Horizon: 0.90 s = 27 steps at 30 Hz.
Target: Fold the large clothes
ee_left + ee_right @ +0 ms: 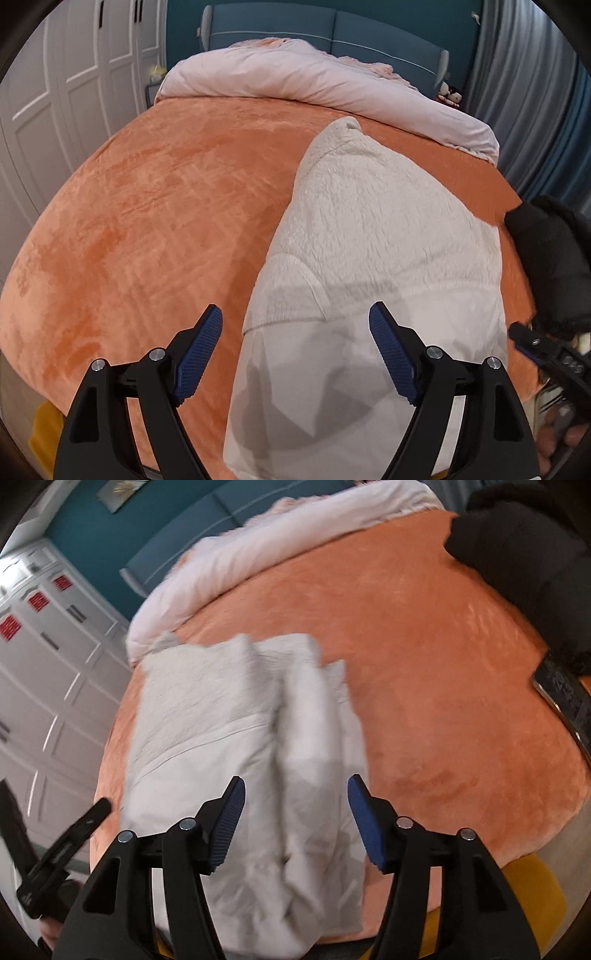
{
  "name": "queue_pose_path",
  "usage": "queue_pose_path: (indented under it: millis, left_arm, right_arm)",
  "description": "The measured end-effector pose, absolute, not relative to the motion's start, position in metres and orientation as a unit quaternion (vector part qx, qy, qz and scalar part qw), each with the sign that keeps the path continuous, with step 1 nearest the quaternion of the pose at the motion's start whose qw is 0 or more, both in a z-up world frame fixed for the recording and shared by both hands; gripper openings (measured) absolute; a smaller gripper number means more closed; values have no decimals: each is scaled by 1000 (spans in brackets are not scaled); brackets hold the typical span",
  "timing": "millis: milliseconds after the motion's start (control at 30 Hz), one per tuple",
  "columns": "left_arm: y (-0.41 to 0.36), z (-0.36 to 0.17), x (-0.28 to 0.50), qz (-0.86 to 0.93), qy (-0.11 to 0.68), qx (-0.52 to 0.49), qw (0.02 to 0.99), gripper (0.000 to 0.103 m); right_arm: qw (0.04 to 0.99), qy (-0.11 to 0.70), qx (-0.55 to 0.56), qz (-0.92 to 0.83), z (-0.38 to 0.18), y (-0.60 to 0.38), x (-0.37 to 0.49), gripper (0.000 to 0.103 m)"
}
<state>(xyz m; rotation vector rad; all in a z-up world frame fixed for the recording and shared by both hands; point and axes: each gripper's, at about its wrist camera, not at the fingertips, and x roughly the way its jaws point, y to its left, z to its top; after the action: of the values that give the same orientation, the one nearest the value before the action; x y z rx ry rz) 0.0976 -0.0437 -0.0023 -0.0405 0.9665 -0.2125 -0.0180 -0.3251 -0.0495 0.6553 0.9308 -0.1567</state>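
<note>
Jaws of both the left gripper (295, 354) and right gripper (295, 821) are held wide and empty above the cream fleece garment (369, 229), folded long on the orange plush bed (147, 206), so its loose layers could be snagged and unfolded.

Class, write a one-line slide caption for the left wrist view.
Open left gripper above a folded white fleecy garment on an orange plush bedspread.

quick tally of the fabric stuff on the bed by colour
white: 1, the folded garment
black: 1, the dark garment at the bed's edge
pale pink: 1, the duvet rolled at the headboard
orange: 1, the bed cover
total: 4
</note>
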Motion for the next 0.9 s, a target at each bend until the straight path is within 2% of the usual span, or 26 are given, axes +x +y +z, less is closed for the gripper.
queue_pose_path:
  millis: [200,367,600,667,800,900]
  left_arm:
    - [-41,0,118,-95,470,-37,877,83]
    - [-45,-18,139,-102,499,-43,860,83]
    - [-45,-43,149,-101,506,-70,853,98]
    - [-44,-47,151,-103,508,-78,851,98]
    - [-36,-61,161,-123,519,-128,836,98]
    - [-21,-81,172,-171,541,-214,795,98]
  right_arm:
    - [806,480,338,-81,-86,-322,-2,56]
    - [780,493,381,-58,-114,-325,1,65]
    - [766,498,404,-40,-133,-328,5,75]
    - [765,496,409,-36,-138,-329,6,76]
    - [764,486,425,-16,-150,-334,7,77]
    - [760,478,440,6,-159,-339,8,78]
